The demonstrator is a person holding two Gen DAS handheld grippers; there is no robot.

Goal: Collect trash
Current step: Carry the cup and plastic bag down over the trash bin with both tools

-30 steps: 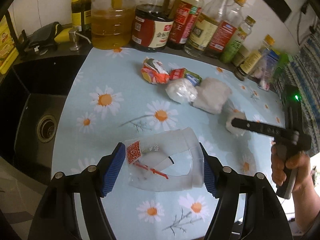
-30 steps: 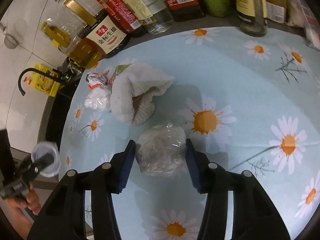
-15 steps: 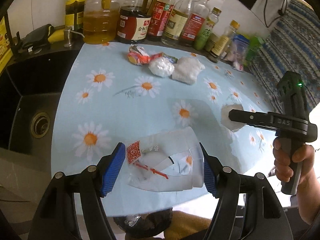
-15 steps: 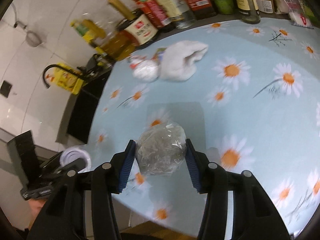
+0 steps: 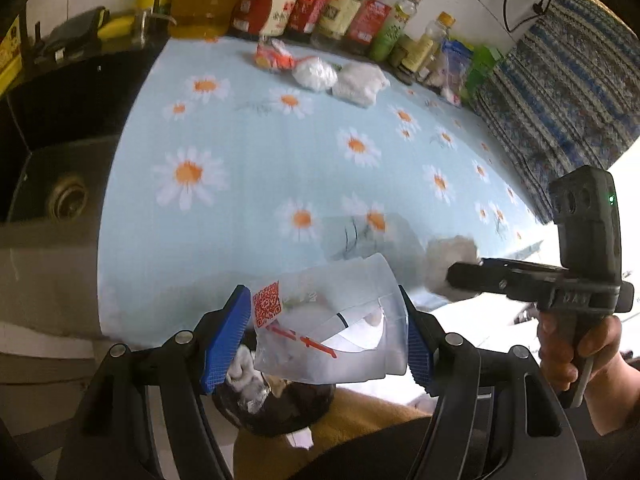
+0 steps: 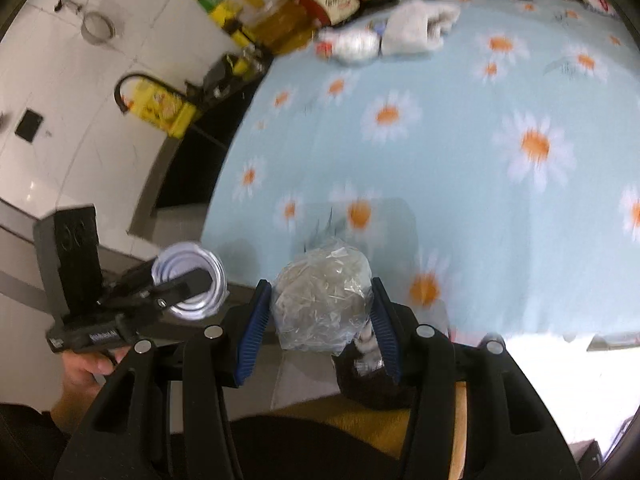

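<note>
- A counter under a pale blue daisy-print cloth (image 5: 248, 148) carries everything.
- At its far edge stands a row of oil and sauce bottles (image 5: 276, 8).
- Just before them lie a red-and-orange wrapper (image 5: 272, 56), a crumpled clear plastic wad (image 5: 314, 74) and a white cloth bundle (image 5: 360, 84), seemingly touching one another.
- A dark sink (image 5: 60, 184) adjoins the cloth's left side.

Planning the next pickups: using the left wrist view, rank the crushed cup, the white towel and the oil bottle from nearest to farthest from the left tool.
1. crushed cup, held in the left tool.
2. white towel, far across the table.
3. oil bottle, back row, left.
</note>
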